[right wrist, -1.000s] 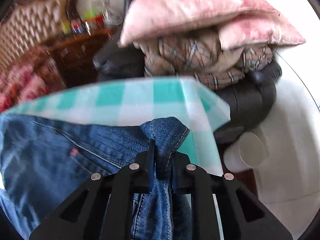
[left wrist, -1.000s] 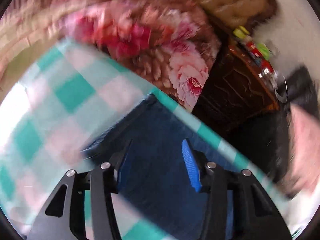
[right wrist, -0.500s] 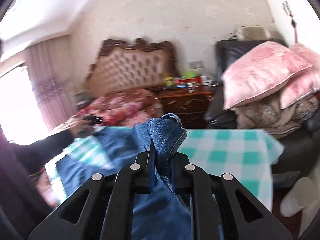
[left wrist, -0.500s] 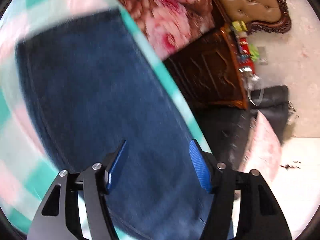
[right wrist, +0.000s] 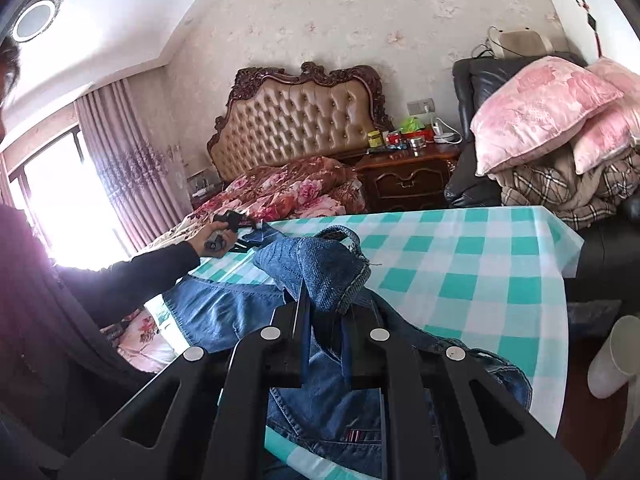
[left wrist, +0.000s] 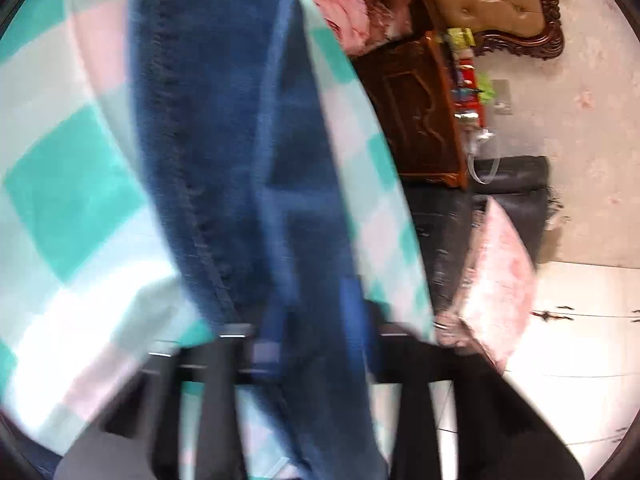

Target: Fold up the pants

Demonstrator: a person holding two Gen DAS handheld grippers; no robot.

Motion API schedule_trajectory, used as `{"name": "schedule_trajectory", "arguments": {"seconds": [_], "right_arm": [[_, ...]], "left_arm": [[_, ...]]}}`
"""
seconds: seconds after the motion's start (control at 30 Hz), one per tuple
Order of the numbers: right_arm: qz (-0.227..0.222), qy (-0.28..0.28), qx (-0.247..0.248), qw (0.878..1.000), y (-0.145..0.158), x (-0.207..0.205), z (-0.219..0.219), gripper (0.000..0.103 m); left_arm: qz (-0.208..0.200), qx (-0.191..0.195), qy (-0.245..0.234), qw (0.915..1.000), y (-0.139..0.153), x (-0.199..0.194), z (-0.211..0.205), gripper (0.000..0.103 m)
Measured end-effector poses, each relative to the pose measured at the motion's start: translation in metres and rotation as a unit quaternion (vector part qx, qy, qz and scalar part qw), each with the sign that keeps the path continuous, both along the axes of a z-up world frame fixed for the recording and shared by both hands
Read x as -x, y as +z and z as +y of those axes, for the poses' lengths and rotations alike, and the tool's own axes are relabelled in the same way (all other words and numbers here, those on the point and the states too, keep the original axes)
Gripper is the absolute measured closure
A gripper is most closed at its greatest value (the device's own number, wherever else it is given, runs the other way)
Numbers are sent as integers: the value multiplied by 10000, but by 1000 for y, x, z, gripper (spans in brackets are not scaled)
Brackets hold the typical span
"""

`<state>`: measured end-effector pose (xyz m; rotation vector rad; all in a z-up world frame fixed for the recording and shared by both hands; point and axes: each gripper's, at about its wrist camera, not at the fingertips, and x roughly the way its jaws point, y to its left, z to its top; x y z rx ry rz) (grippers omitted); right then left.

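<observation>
Blue jeans [right wrist: 224,312] lie on a table with a teal and white checked cloth [right wrist: 460,264]. My right gripper [right wrist: 326,308] is shut on a bunched fold of the jeans and holds it above the table. In the blurred left wrist view a jeans leg [left wrist: 224,128] runs along the cloth and passes between the jaws of my left gripper [left wrist: 316,320], which look closed in around the denim. The left gripper [right wrist: 224,228] also shows in the right wrist view, in a hand at the table's far left corner, by the leg end.
A bed with a floral cover [right wrist: 280,192] stands behind the table. A dark wooden nightstand [right wrist: 408,176] with small items is beside it. A black chair piled with pink pillows [right wrist: 540,112] is at the right. A white cup [right wrist: 612,360] stands below the table's right edge.
My right gripper has lifted the jeans fold up and back over the table. My left gripper has moved along the leg, and its jaws have narrowed on the denim.
</observation>
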<state>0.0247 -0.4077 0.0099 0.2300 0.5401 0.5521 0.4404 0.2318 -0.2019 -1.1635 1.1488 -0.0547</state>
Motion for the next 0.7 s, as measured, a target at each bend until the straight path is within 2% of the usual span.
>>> {"name": "schedule_trajectory", "arguments": {"seconds": [0.03,0.1,0.2,0.3,0.33,0.37,0.4,0.43,0.5,0.53,0.57,0.6,0.63,0.7], "right_arm": [[41,-34,-23,10000,-2,-2,-4,89],[166,-93,-88,9998,-10,-12,-14,89],[290,-117,-129,9994,-16,-17,-26,89],[735,-469,-86,9962,-34,-25,-43,88],[888,-555,-115,9944,-39,-26,-48,87],[1222,-816,-181,9890,-51,-28,-59,86],[1508,-1035,-278,9827,-61,-30,-68,81],[1884,-1325,-432,9722,-76,-30,-79,72],[2470,-1949,-726,9464,-103,-26,-98,59],[2751,-2218,-997,9302,-117,-21,-107,57],[2905,-2347,-1291,9186,-127,-17,-113,52],[3040,-2502,-1736,9027,-140,-8,-119,40],[3083,-2616,-1919,8942,-146,-1,-120,37],[3126,-2831,-2074,8827,-150,15,-116,37]], "left_arm": [[-83,-68,82,9999,5,4,6,102],[-295,-50,107,9995,17,13,13,102],[-610,-264,45,9978,53,37,24,102],[-1063,-404,337,9929,101,104,38,102],[-1269,-543,425,9895,116,140,41,102],[-1370,-703,479,9869,122,178,42,102],[-1380,-757,546,9860,119,215,43,102],[-1342,-768,580,9863,110,245,43,102],[-1174,-879,525,9878,88,285,40,102],[-1010,-887,519,9896,69,305,40,102],[-872,-804,509,9916,50,319,42,102],[-743,-727,543,9931,34,329,45,102],[-656,-588,614,9942,18,341,49,102],[-675,-437,668,9945,3,348,52,102]]}}
